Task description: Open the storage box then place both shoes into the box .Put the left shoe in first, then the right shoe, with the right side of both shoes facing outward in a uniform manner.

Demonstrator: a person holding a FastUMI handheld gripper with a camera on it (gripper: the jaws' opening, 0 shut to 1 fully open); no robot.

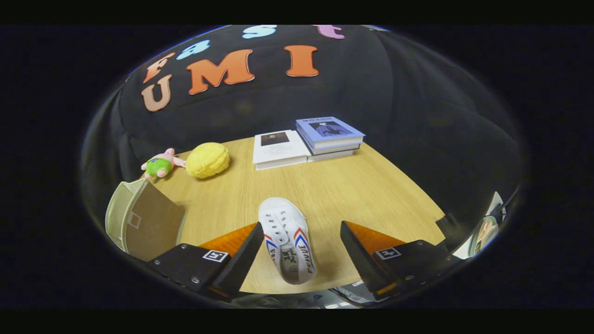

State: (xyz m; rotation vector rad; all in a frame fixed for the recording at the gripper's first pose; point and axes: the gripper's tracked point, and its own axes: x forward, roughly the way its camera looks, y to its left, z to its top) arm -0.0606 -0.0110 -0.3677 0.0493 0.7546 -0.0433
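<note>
My tool (297,253) gapes wide around one white shoe (287,246); three books (306,144) far, storage box (139,220) left, cut off.

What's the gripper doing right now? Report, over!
Gripper open, fingers either side of white shoe, not pressing. Storage box open, beside left finger. Nothing in the way.

One shoe (287,239), one storage box (139,220), three books (329,134), two plush toys (207,160)

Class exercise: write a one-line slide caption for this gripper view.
Open gripper straddles a white shoe on the wooden table, the storage box beside its left finger, with toys and books beyond.
</note>
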